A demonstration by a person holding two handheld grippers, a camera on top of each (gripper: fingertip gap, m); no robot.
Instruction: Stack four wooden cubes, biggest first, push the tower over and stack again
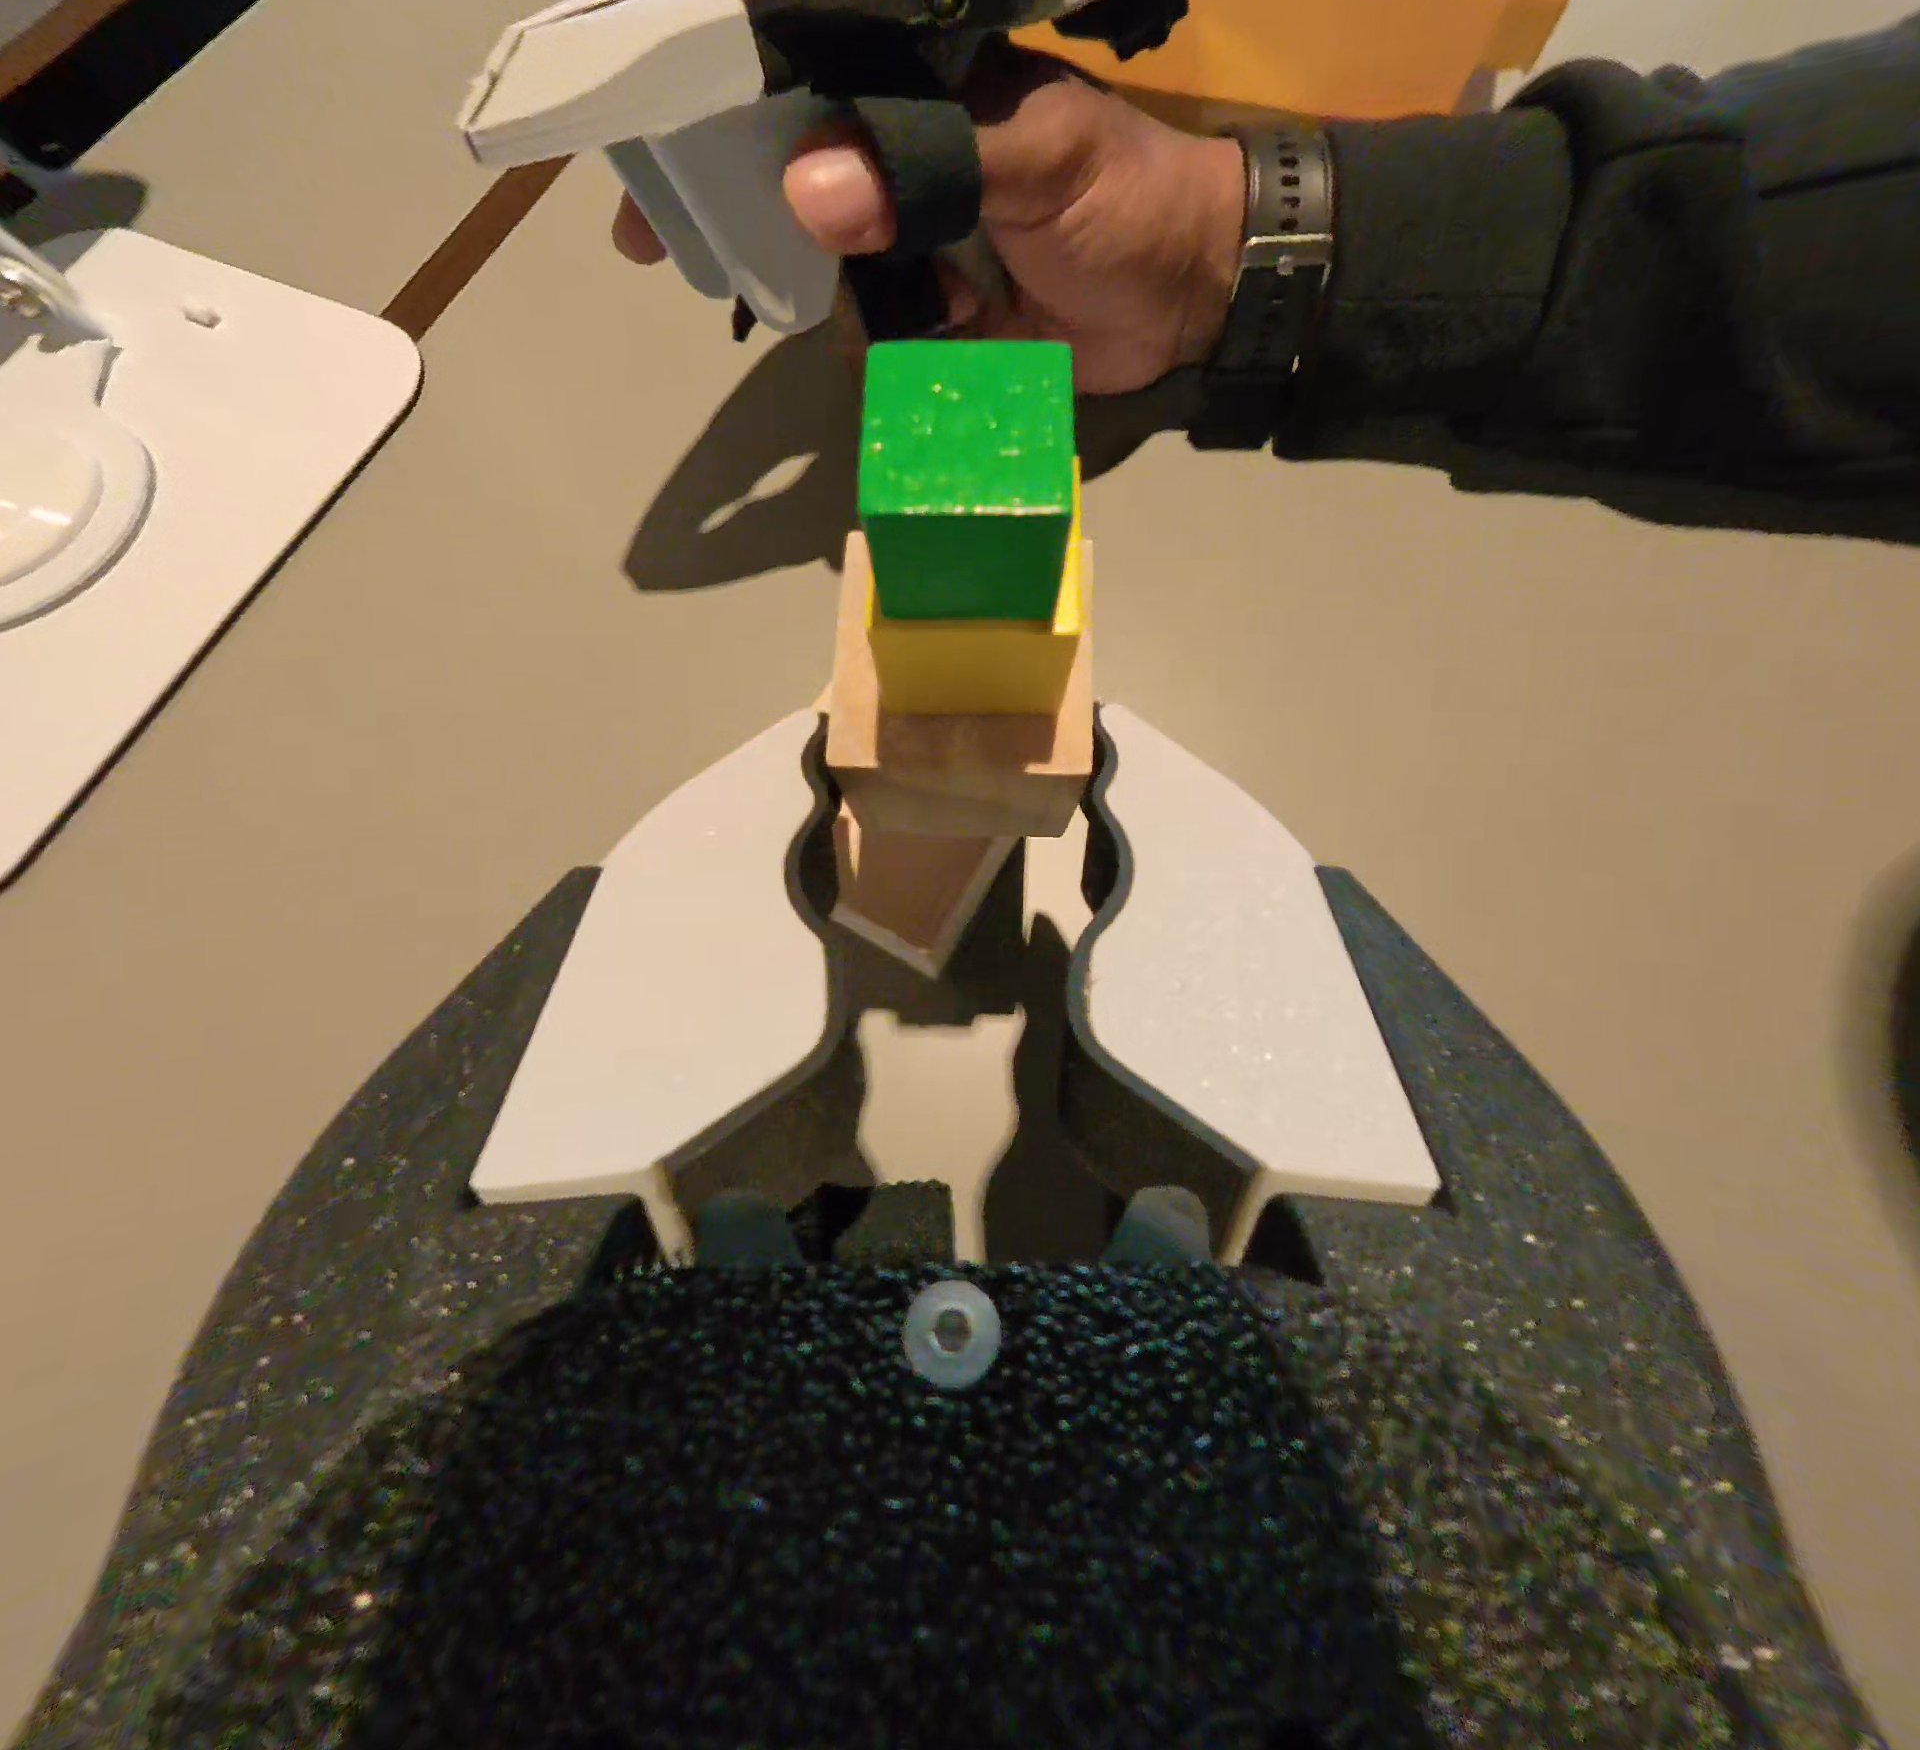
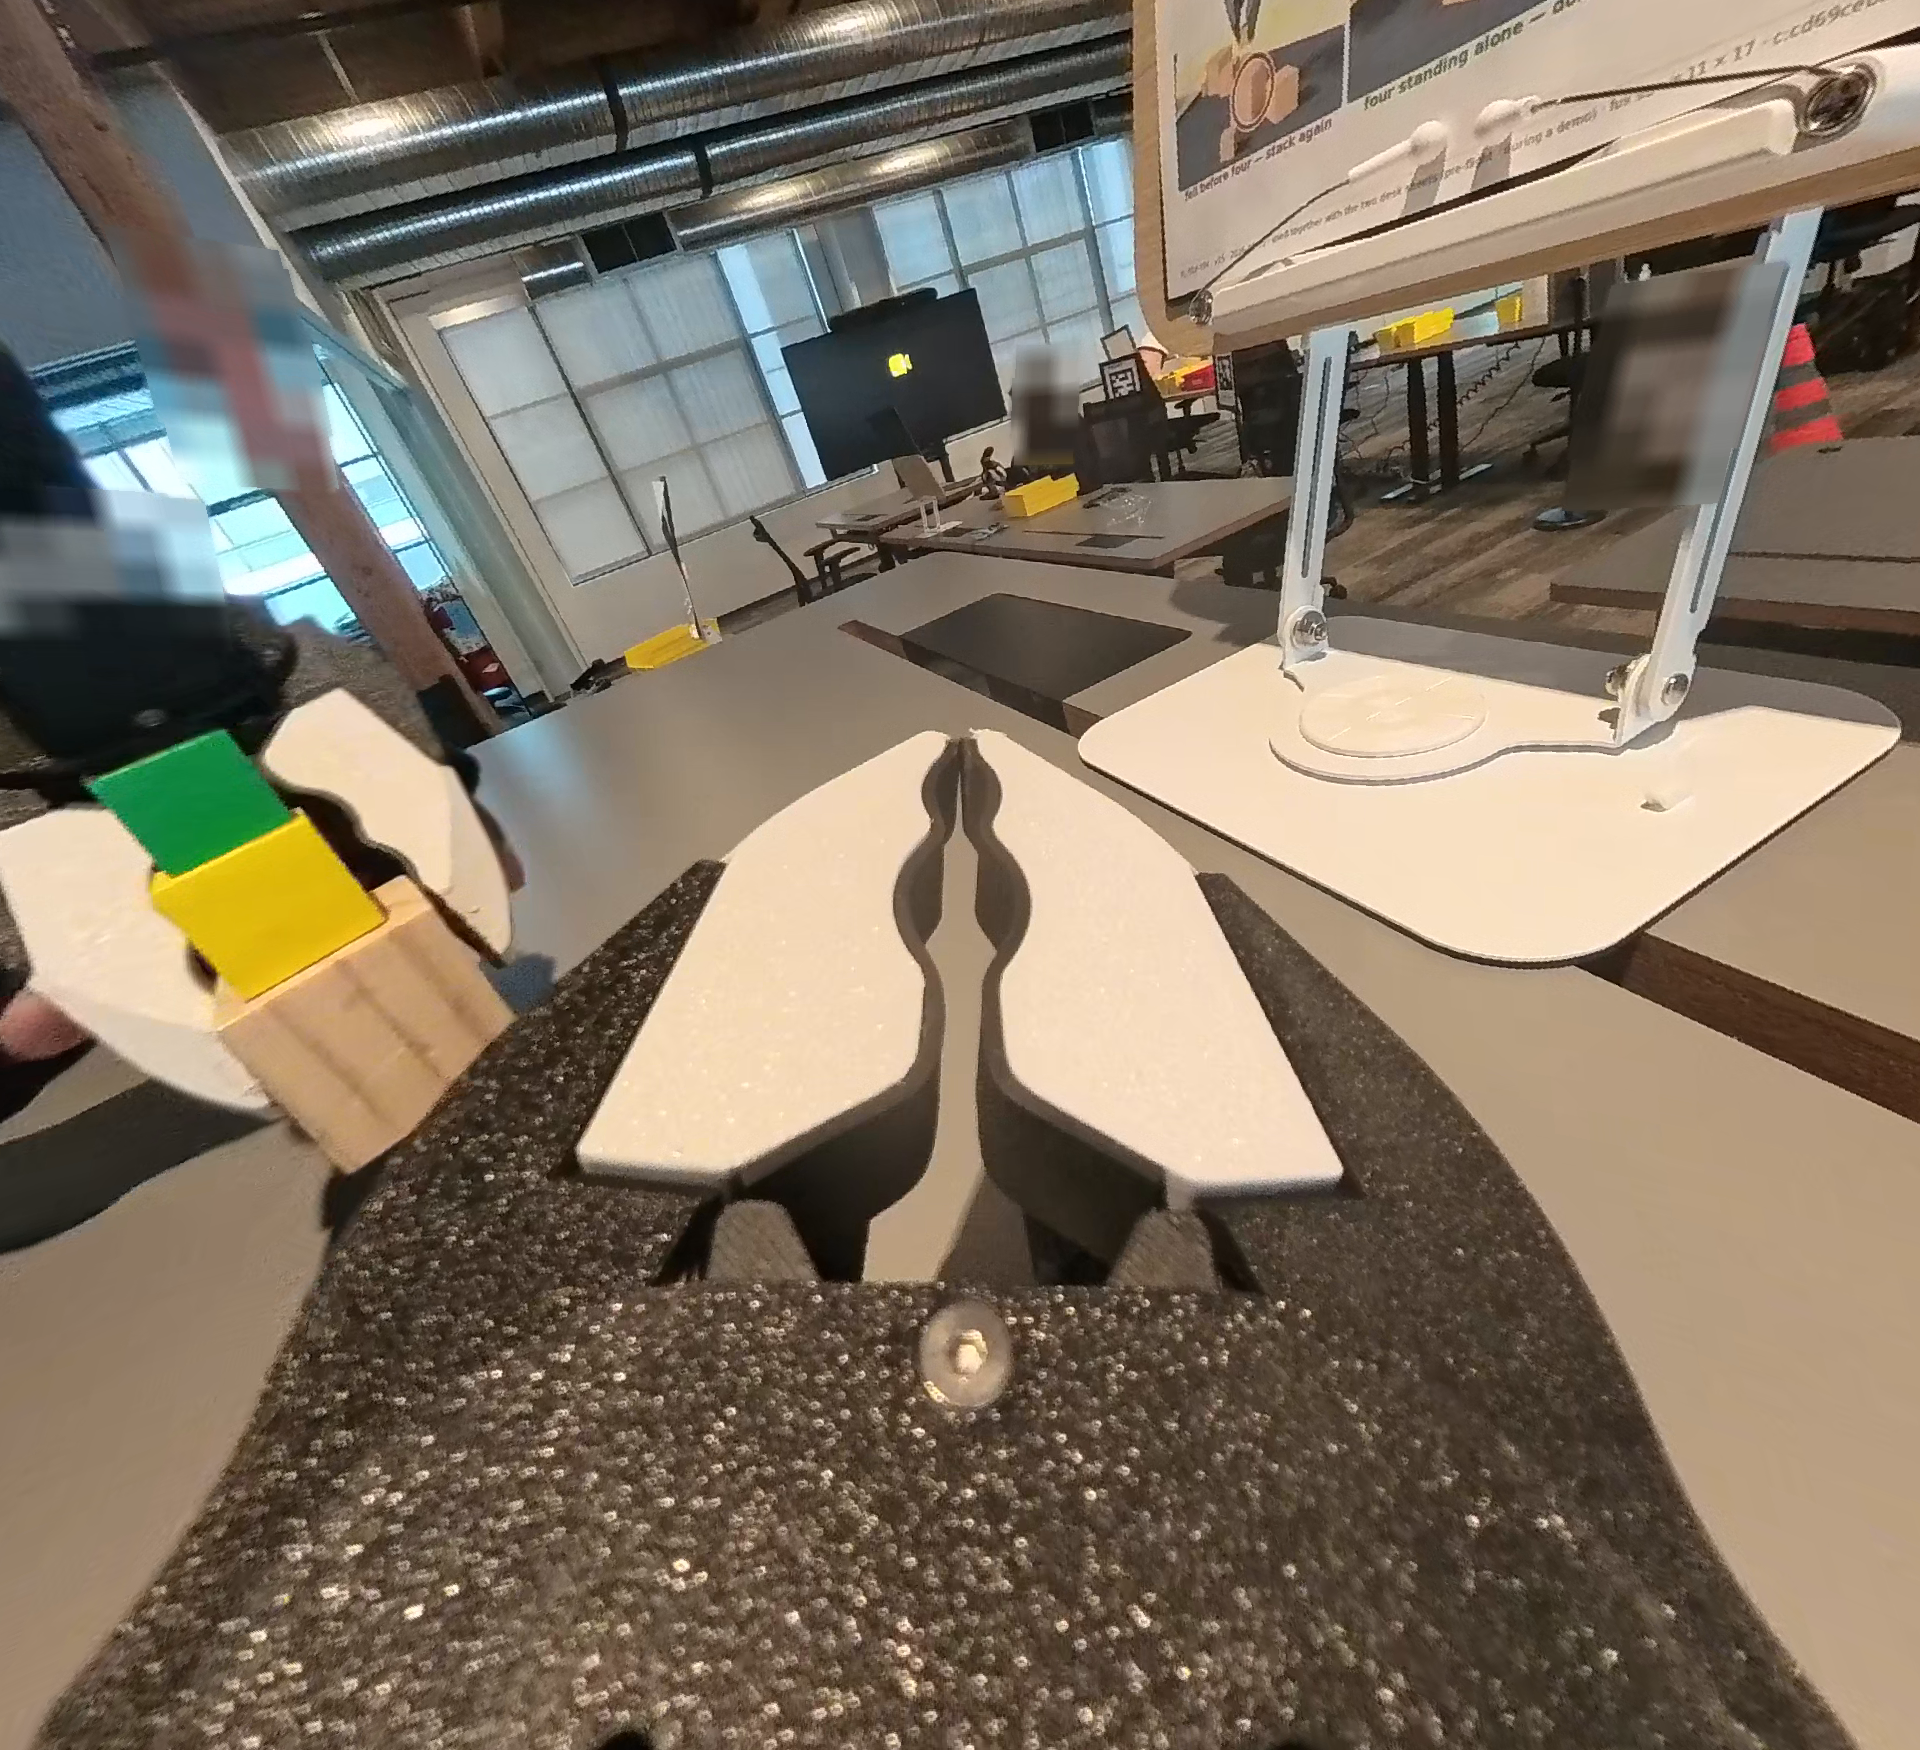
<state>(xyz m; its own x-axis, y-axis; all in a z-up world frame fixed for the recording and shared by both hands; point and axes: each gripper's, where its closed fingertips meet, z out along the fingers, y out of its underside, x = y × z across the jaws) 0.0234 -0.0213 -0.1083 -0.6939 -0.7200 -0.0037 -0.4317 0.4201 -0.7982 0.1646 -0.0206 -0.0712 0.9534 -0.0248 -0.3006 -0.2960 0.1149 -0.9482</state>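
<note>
While our left gripper (image 1: 956, 765) straddles the tower, we see four cubes stacked on the grey table (image 1: 312, 765): a green cube (image 1: 966, 474) on top, a yellow cube (image 1: 971, 672) under it, then a plain wooden cube (image 1: 956, 765), with a bottom wooden cube (image 1: 914, 890) set at a twist. The left jaws are spread to either side of the upper wooden cube; we cannot tell if they press it. Our right gripper (image 2: 961, 744) hovers behind the tower with jaws pressed together, holding nothing.

If the tower is to be pushed over, we judge a slow sideways nudge, jaws clear, would do best.

A printed instruction sheet (image 2: 1455, 17) on a white stand (image 2: 1507, 827) carries writing and pictures; we leave it unread. No brands show.
</note>
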